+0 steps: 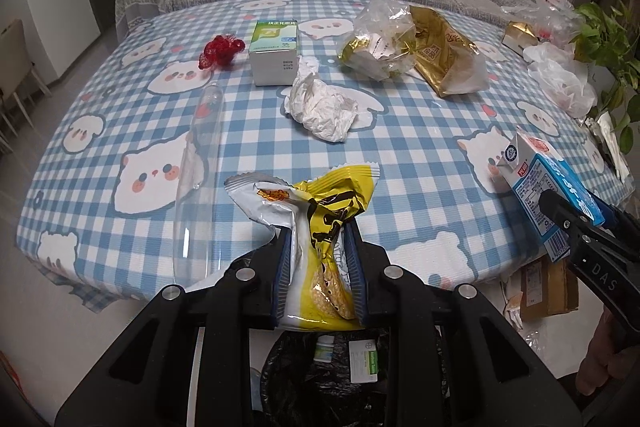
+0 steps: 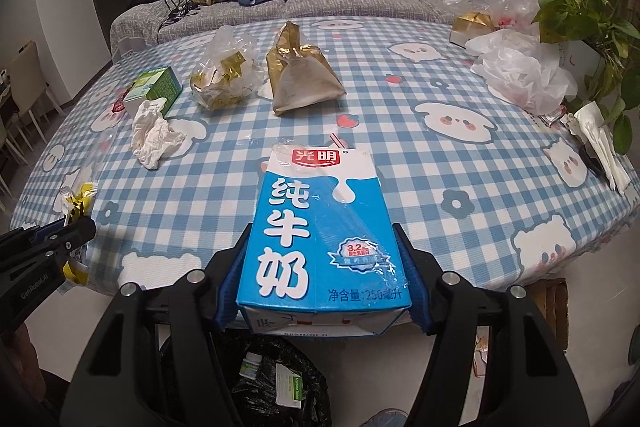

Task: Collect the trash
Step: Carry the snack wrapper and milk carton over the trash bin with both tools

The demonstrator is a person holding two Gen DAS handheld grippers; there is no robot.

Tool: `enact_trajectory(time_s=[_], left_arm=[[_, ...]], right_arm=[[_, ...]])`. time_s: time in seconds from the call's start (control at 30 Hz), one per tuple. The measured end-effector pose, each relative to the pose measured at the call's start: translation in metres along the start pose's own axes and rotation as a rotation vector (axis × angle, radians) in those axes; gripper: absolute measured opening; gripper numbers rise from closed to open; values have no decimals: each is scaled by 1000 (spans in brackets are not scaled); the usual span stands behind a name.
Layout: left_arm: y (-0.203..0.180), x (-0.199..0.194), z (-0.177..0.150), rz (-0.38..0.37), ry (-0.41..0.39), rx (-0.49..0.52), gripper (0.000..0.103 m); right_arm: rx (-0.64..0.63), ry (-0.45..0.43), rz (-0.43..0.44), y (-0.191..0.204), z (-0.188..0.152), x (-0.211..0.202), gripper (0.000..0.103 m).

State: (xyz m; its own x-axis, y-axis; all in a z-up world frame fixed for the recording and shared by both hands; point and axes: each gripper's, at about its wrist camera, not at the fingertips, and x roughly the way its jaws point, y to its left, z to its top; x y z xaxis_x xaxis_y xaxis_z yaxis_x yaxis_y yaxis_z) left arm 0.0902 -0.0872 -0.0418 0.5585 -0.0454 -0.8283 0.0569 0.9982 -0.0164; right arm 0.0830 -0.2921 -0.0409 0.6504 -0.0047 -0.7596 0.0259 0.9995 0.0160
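Observation:
My left gripper (image 1: 320, 239) is shut on a crumpled yellow and white snack wrapper (image 1: 320, 203), which it holds just off the near edge of the table. My right gripper (image 2: 322, 239) is shut on a blue and white milk carton (image 2: 316, 223), with a pad pressed on each side. In the left wrist view the carton (image 1: 536, 175) and the right gripper (image 1: 560, 211) show at the right. The right wrist view has the left gripper (image 2: 76, 227) and the wrapper (image 2: 78, 201) at the left. A black trash bag (image 1: 320, 379) gapes below both, with a small bottle and a box inside.
On the blue checked tablecloth (image 1: 400, 147) lie a crumpled tissue (image 1: 324, 107), a green and white box (image 1: 274, 51), red mesh (image 1: 220, 51), a clear bag of gold scraps (image 1: 380, 39), a gold bag (image 1: 448, 55) and a clear plastic sleeve (image 1: 200, 163). A plant (image 1: 612, 43) stands at the right.

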Motion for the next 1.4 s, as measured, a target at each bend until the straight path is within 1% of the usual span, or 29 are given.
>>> enact_trajectory(time_s=[0.4, 0.77, 1.17, 1.4], left_arm=[[0, -28, -31, -18, -16, -15, 25], [0, -46, -59, -29, -21, -24, 25], [0, -56, -96, -37, -34, -54, 25], [-6, -47, -122, -34, -25, -58, 25]], right_arm=[[-11, -22, 14, 5, -20, -27, 62], [-18, -42, 28, 10, -44, -52, 62], [-19, -46, 43, 10, -75, -64, 62], [-24, -30, 42, 5, -101, -63, 62]])
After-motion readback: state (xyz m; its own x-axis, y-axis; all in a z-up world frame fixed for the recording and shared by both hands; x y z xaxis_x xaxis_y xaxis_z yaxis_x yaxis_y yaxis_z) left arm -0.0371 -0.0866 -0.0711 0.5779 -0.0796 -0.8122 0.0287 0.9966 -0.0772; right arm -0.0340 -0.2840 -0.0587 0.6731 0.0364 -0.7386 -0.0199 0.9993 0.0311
